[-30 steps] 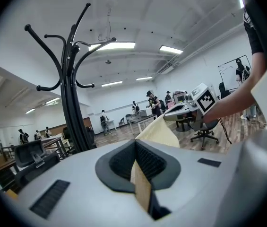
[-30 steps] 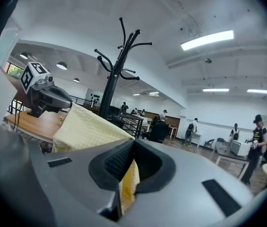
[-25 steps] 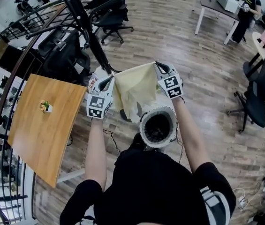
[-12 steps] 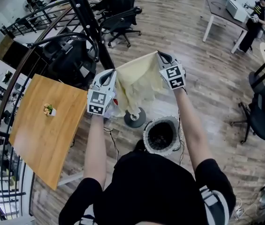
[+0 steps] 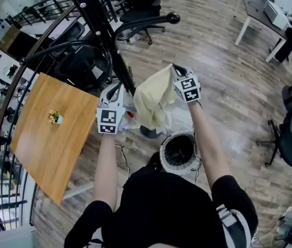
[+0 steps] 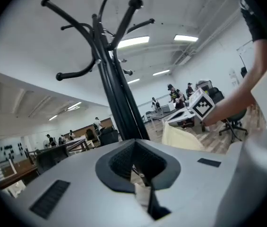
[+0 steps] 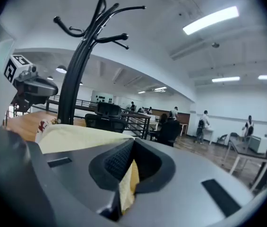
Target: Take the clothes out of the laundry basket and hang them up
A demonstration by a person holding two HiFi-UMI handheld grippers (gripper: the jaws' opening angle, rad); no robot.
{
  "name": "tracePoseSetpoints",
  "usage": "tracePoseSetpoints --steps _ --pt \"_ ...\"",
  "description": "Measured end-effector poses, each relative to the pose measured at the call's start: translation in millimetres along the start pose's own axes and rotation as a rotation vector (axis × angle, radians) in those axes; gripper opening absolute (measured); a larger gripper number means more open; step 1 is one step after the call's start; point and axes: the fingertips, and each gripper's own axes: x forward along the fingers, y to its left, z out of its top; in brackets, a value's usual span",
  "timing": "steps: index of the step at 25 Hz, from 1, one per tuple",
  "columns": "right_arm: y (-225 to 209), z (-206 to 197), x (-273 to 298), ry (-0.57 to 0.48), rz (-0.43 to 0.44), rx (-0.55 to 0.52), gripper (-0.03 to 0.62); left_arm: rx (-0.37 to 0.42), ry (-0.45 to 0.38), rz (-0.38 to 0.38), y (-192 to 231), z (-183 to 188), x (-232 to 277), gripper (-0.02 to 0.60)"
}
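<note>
A pale yellow garment (image 5: pixel 153 99) hangs between my two grippers, bunched and drooping above the white laundry basket (image 5: pixel 178 151). My left gripper (image 5: pixel 116 90) is shut on one edge of it; the left gripper view shows a strip of the cloth (image 6: pixel 142 189) pinched in the jaws. The right gripper (image 5: pixel 177 70) is shut on the other edge, with yellow fabric (image 7: pixel 129 182) squeezed between its pads. Right behind the garment stands the black coat rack (image 5: pixel 112 45), its hooked arms (image 6: pixel 72 72) spreading overhead. The basket's inside looks dark.
A wooden table (image 5: pixel 47 143) with a small potted plant (image 5: pixel 54 118) lies at my left. Black office chairs (image 5: pixel 140 12) stand behind the rack and another chair (image 5: pixel 290 133) at the right. A white desk (image 5: pixel 262 17) is far right. A railing (image 5: pixel 1 180) runs along the left.
Both grippers have carried the garment toward the coat rack. The two hands have come closer together, so the cloth now sags and bunches instead of being spread flat.
</note>
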Motion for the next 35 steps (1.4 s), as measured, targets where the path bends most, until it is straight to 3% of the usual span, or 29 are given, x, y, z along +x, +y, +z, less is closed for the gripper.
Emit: tracePoseSetpoints --steps 2,6,9,16,17,19,20,23,26,30,31,32,35 --pt "18 0 9 0.005 0.041 -0.040 0.006 0.016 0.022 -0.023 -12 -18 4 0.020" --pt "42 -5 33 0.038 0.098 -0.109 0.006 -0.033 0.066 -0.053 -27 -48 12 0.020" --pt "53 -20 45 0.063 0.132 -0.099 0.006 -0.057 0.086 -0.128 -48 -61 17 0.021" --pt "60 -27 53 0.068 0.155 -0.078 0.006 -0.014 0.171 -0.281 -110 -95 21 0.027" --pt "60 -28 52 0.071 0.157 -0.078 0.006 -0.023 0.174 -0.287 -116 -98 19 0.049" --pt "58 -28 51 0.075 0.156 -0.078 0.006 -0.044 0.177 -0.286 -124 -103 16 0.180" --pt "57 -28 51 0.077 0.153 -0.079 0.006 -0.049 0.183 -0.286 -129 -108 13 0.212" --pt "55 -30 49 0.083 0.146 -0.080 0.006 -0.075 0.239 -0.276 -143 -134 6 0.244" --pt "56 -34 46 0.090 0.143 -0.066 0.006 -0.154 0.283 -0.230 -138 -159 14 0.252" --pt "57 -44 43 0.109 0.144 -0.041 0.006 -0.225 0.298 -0.231 -134 -165 33 0.250" --pt "58 -45 42 0.111 0.143 -0.039 0.006 -0.234 0.297 -0.249 -135 -164 36 0.193" --pt "58 -46 41 0.112 0.142 -0.038 0.006 -0.246 0.288 -0.272 -136 -162 37 0.030" --pt "55 -42 40 0.103 0.136 -0.038 0.006 -0.268 0.255 -0.305 -132 -151 35 0.021"
